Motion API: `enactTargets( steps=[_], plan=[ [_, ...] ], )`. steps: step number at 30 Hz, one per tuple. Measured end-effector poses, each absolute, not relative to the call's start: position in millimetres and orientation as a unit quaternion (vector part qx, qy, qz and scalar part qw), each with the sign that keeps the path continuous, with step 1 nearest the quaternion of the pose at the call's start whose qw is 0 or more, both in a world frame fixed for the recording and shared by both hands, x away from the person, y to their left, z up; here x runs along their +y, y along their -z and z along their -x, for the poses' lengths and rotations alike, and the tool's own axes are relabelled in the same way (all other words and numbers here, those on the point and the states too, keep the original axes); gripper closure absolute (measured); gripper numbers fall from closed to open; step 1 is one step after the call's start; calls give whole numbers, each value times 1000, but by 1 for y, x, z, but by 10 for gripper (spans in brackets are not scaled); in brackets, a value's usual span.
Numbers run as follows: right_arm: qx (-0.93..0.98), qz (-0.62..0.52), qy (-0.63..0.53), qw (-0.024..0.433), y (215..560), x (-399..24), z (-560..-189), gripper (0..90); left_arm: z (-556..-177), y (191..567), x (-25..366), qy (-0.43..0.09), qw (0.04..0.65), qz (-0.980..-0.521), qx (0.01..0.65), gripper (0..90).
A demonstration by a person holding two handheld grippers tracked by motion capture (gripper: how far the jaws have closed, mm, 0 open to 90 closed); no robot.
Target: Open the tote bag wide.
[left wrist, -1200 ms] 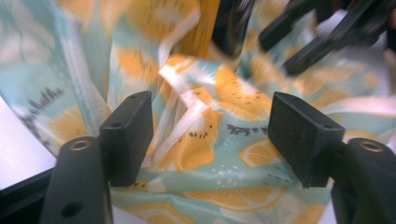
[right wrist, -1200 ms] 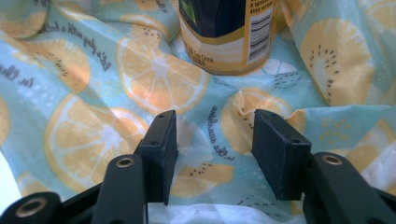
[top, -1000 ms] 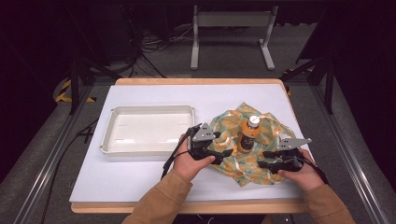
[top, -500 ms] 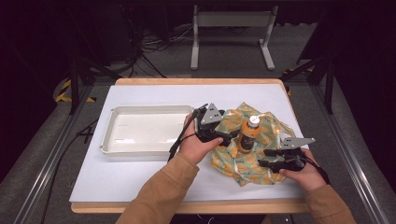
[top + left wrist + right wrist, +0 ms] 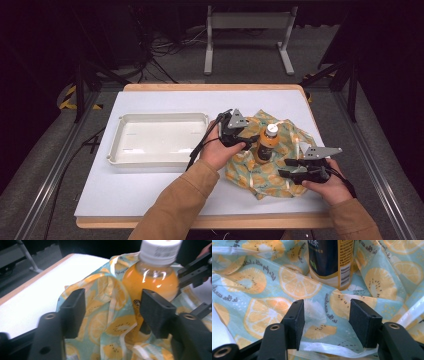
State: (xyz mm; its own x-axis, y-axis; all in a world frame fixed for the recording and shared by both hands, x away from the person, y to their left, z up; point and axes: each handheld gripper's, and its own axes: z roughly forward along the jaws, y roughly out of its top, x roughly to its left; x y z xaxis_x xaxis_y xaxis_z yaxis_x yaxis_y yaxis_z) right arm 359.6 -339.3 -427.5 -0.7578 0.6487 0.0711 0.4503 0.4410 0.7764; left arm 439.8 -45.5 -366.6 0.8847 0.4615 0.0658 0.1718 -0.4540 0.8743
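I stand at a white surface [image 5: 150,185] holding a gripper in each hand. In the middle of a fruit-print cloth [image 5: 250,175], patterned with orange and kiwi slices, an orange drink bottle [image 5: 266,145] with a white cap stands upright. To its left sits a shallow white tray [image 5: 125,160], well apart from my work.

My left gripper [image 5: 248,139] reaches in from the left, near the bottle's shoulder. In the left gripper view its jaws stand apart and have just been closing, with a raised fold of the cloth [image 5: 110,305] between them and the bottle [image 5: 150,282] just behind; the pads are not pressing on anything yet. I judge that I am gathering this side of the cloth up against the bottle to wrap it.

My right gripper [image 5: 286,167] hovers low over the near right part of the cloth. In the right gripper view its jaws are apart above the cloth's white hemmed edge [image 5: 329,347], gripping nothing, with the bottle's label [image 5: 332,262] beyond. It seems poised to take that edge next.
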Motion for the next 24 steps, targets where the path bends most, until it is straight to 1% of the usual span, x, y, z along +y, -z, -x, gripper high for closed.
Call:
enactTargets(
  steps=[2, 9, 11, 14, 16, 17, 18, 20, 21, 23, 24],
  plan=[
    [840, -327, -416, 119, 427, -339, -359, 469, -442, 368, -44, -156, 483, -839, 197, 436],
    [840, -326, -418, 119, 427, -339, -359, 469, -444, 363, -35, -188, 498, -821, 208, 419],
    [839, -327, -418, 120, 427, -339, -359, 469, -448, 361, -32, -190, 499, -818, 214, 420],
    [839, -326, -418, 120, 427, -339, -359, 469, -455, 364, -28, -186, 486, -823, 229, 431],
    [839, -327, -419, 120, 426, -340, -359, 469, -458, 368, -25, -177, 478, -826, 241, 471],
    [838, -327, -419, 121, 426, -340, -359, 469, -458, 370, -24, -171, 475, -828, 246, 510],
    [837, -328, -420, 120, 426, -341, -359, 470, -458, 372, -22, -164, 471, -829, 252, 588],
    [836, -328, -424, 121, 425, -341, -358, 476, -457, 375, -20, -169, 459, -831, 264, 738],
    [834, -327, -426, 122, 425, -341, -358, 481, -458, 377, -19, -172, 453, -832, 270, 791],
    [834, -326, -428, 123, 423, -341, -358, 485, -458, 379, -19, -172, 445, -834, 276, 855],
    [833, -325, -431, 124, 422, -341, -357, 490, -459, 383, -18, -173, 432, -838, 285, 855]
  ],
)
